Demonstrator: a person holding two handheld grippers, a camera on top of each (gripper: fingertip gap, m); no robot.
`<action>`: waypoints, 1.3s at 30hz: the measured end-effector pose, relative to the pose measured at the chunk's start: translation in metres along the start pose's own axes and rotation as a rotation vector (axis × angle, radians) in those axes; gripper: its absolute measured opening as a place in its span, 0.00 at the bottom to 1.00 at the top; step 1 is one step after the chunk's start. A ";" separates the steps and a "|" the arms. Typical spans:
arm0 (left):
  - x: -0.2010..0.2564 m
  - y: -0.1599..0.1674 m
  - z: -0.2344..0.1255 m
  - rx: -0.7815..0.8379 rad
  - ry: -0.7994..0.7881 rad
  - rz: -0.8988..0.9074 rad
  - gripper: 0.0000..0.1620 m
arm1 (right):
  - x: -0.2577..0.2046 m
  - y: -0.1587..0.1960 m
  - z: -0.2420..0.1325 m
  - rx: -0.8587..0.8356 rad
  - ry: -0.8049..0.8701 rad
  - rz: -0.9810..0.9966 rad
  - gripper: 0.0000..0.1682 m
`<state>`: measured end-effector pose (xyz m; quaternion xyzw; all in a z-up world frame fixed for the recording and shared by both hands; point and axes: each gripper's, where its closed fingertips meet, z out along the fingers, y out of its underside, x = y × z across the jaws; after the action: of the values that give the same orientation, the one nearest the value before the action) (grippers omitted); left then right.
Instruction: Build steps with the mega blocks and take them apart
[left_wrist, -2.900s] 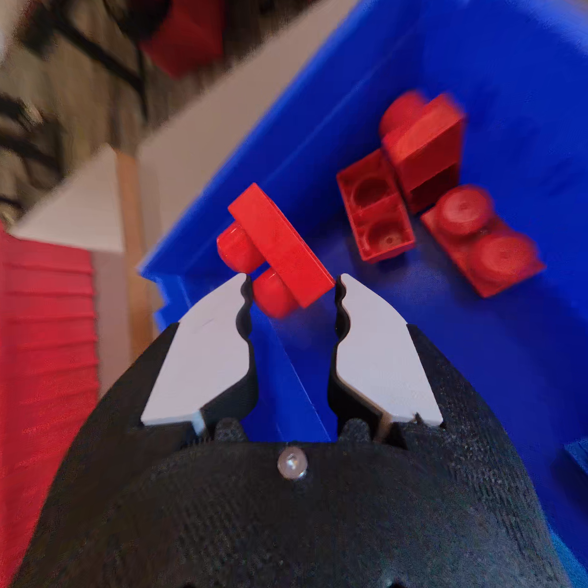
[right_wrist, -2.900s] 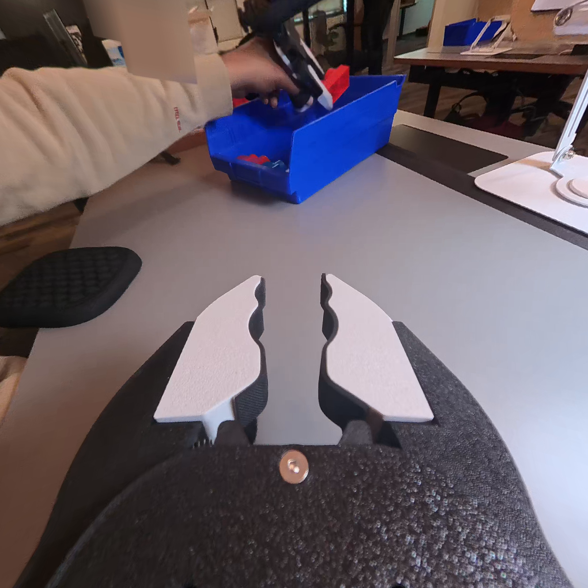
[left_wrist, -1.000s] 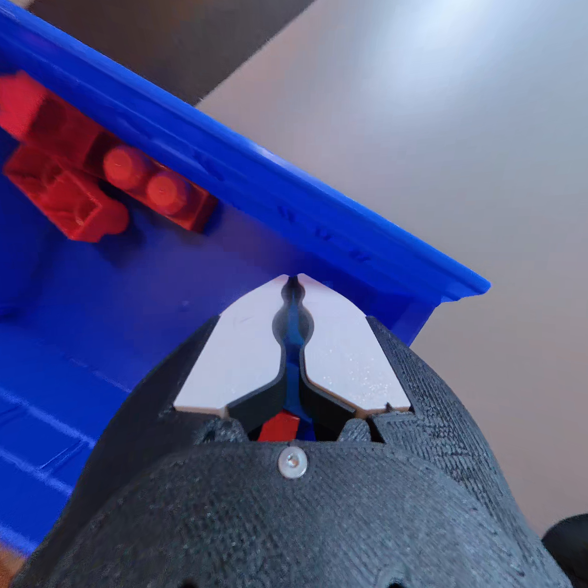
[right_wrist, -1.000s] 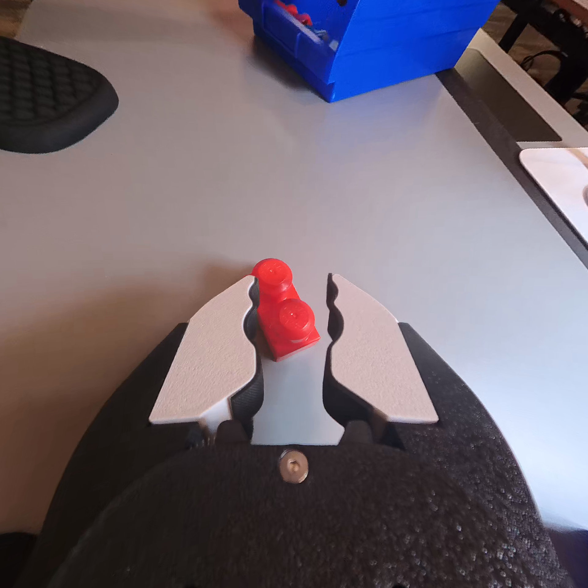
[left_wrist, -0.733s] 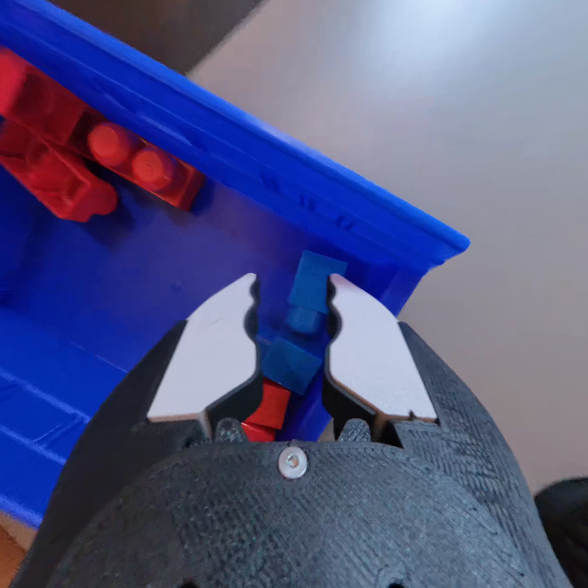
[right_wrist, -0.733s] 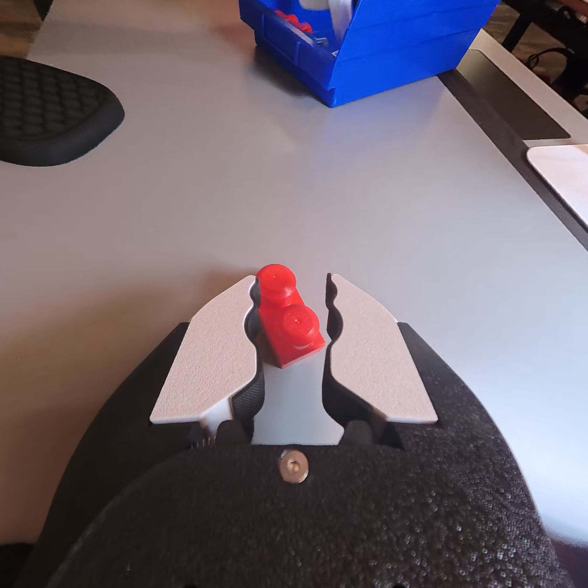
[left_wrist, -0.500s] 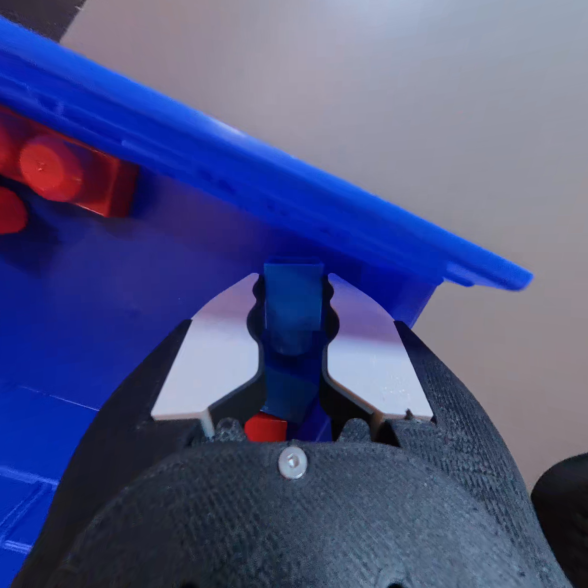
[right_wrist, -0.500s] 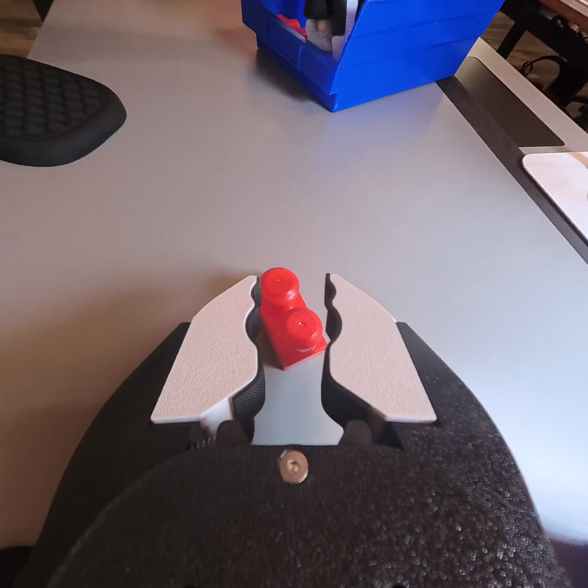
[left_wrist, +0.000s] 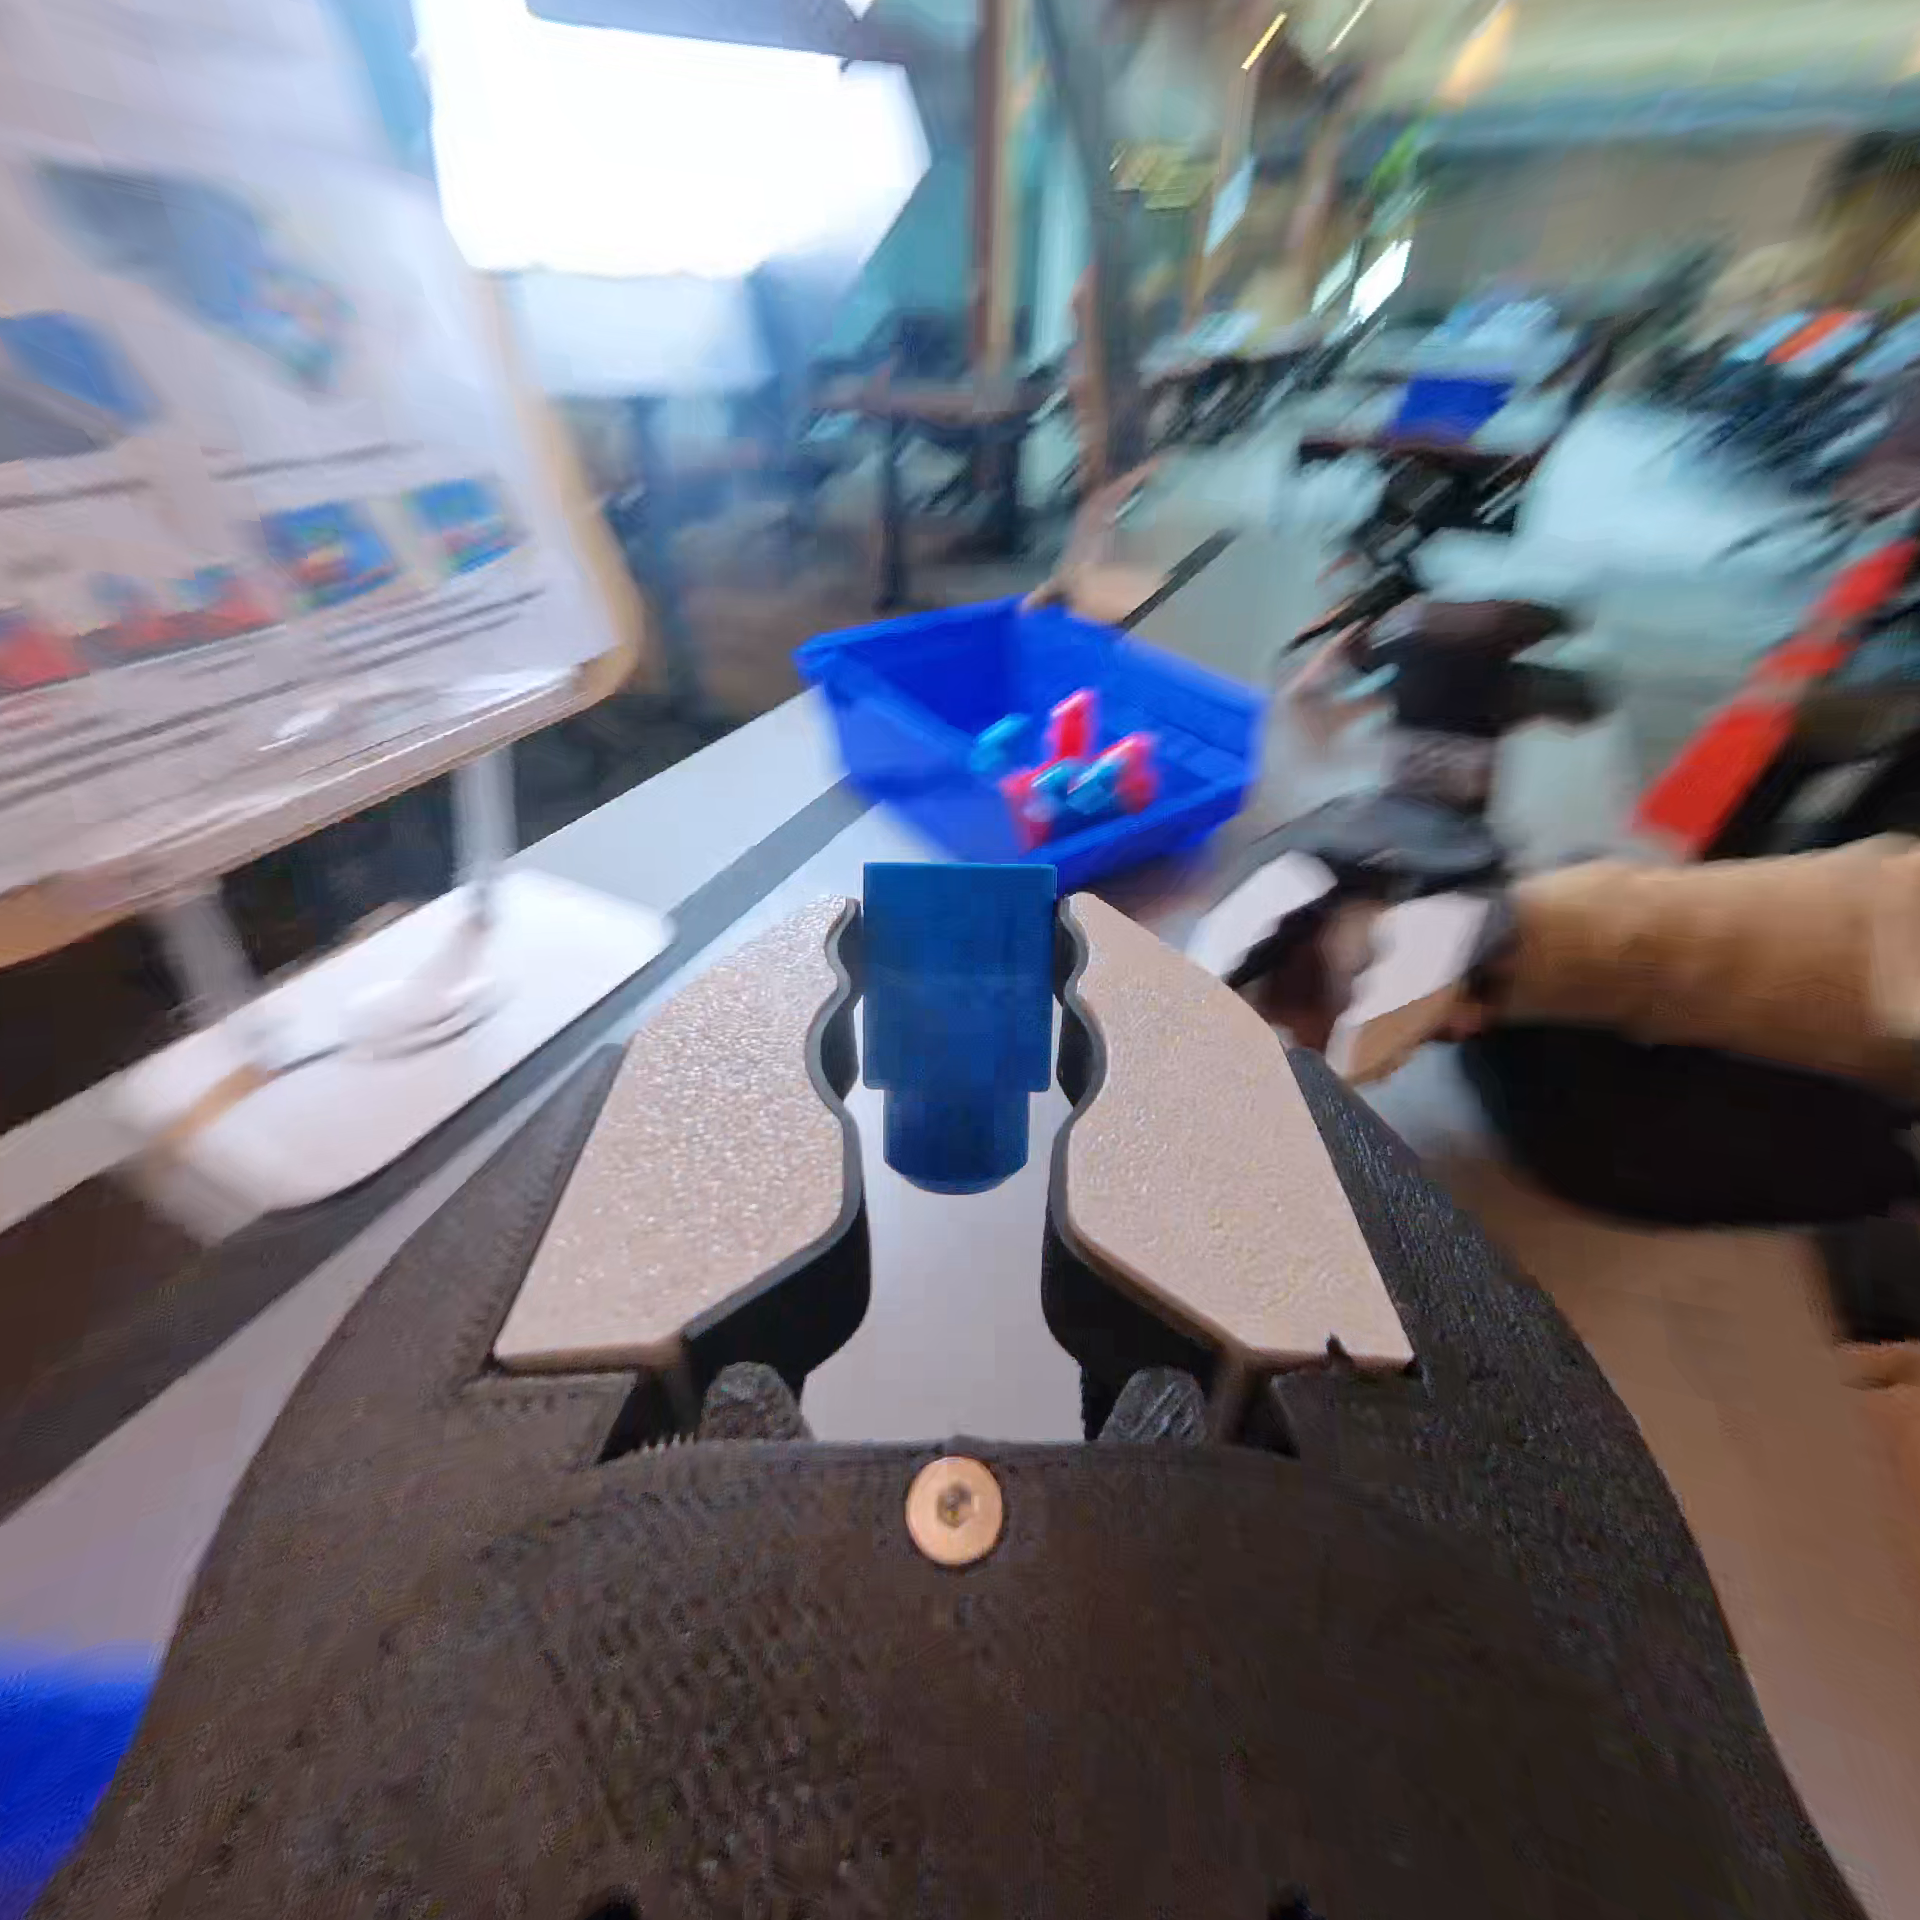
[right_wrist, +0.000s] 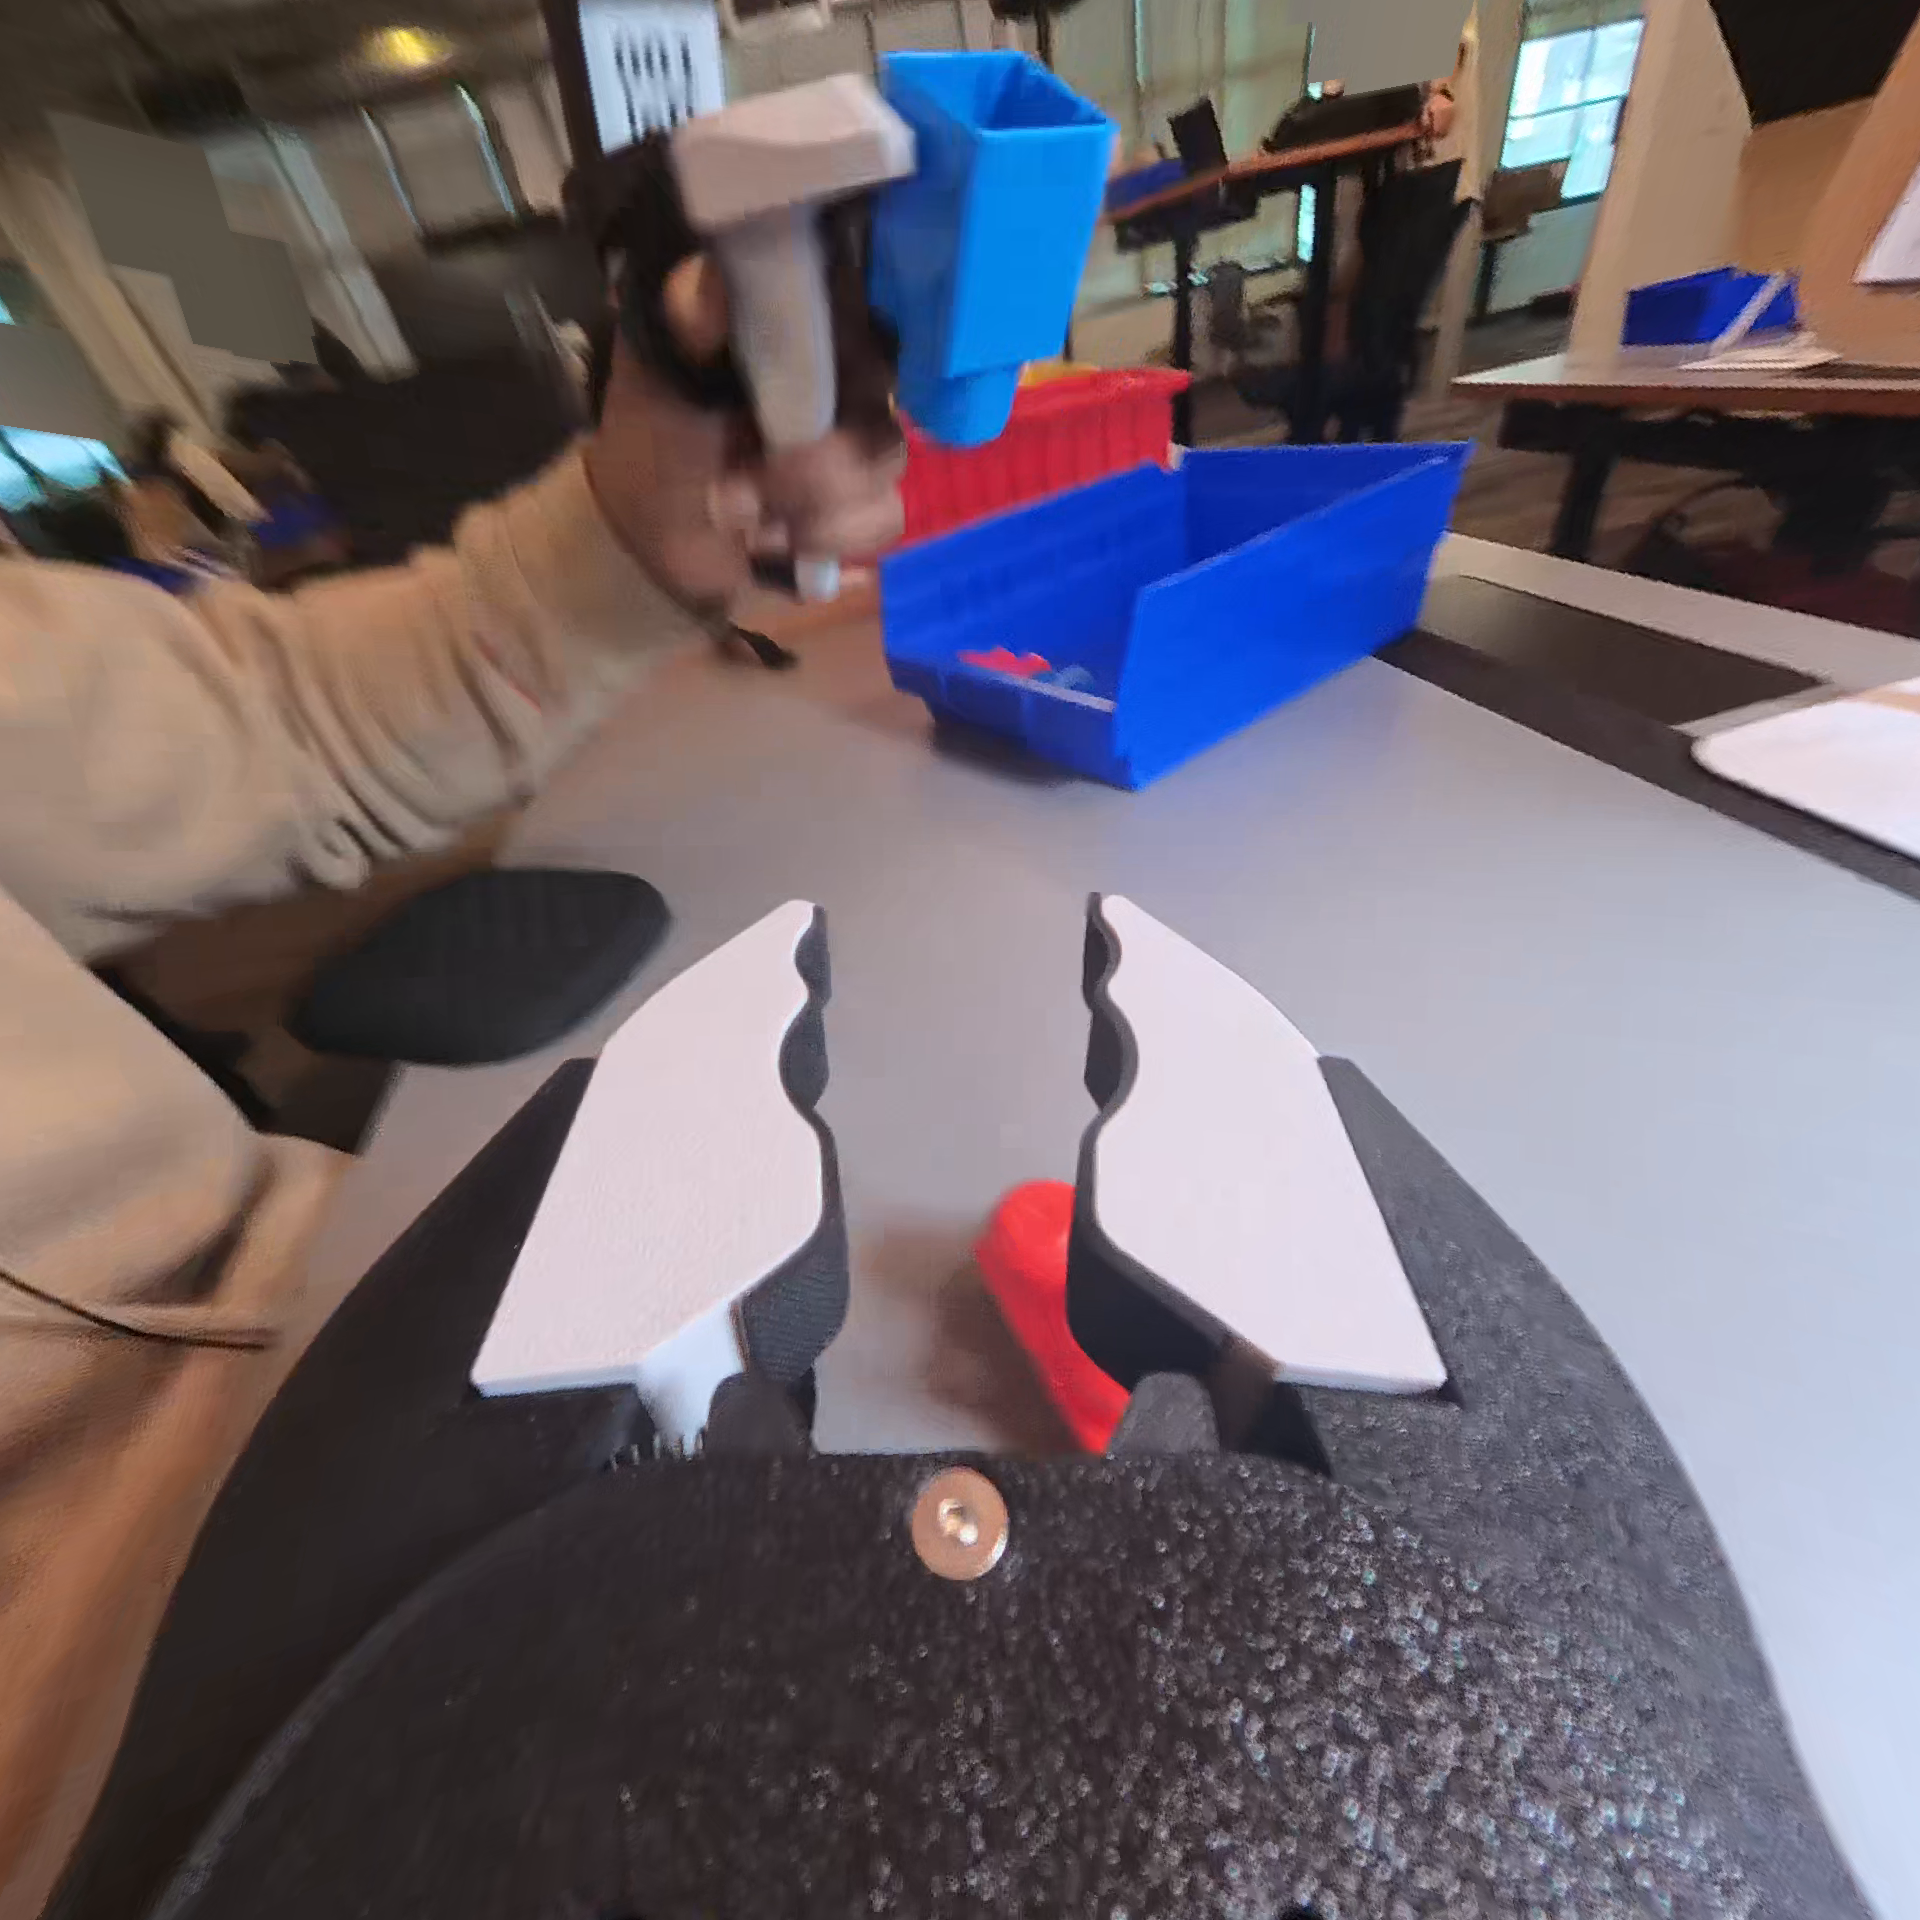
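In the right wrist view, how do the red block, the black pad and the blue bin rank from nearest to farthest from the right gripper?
1. Red block: on the table, between the open fingers of the right gripper.
2. Black pad: ahead, to the left.
3. Blue bin: farthest, ahead and slightly right.

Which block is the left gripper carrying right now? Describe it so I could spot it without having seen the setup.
Start at the blue bin on the grey table; above its left end, the left gripper is held up in the air by a person's hand. Between its fingers is a blue block, hollow at one end with a round stud at the other. It is the only block off the table; the red block lies by the right gripper.
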<state>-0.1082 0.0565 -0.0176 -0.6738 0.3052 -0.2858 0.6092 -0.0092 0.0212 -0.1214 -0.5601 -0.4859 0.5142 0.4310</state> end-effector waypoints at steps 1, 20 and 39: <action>0.034 -0.006 0.010 0.088 0.095 -0.051 0.22 | -0.009 -0.004 0.002 0.027 -0.039 0.045 0.31; 0.118 0.082 0.057 -0.039 0.371 0.003 0.17 | -0.018 -0.033 -0.028 0.197 -0.151 0.075 0.18; 0.102 0.141 0.057 -0.332 0.297 0.248 0.22 | -0.026 -0.014 -0.024 0.042 -0.126 -0.140 0.04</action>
<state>-0.0079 0.0058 -0.1620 -0.6726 0.5144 -0.2505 0.4693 0.0128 -0.0022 -0.1016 -0.4823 -0.5390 0.5270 0.4462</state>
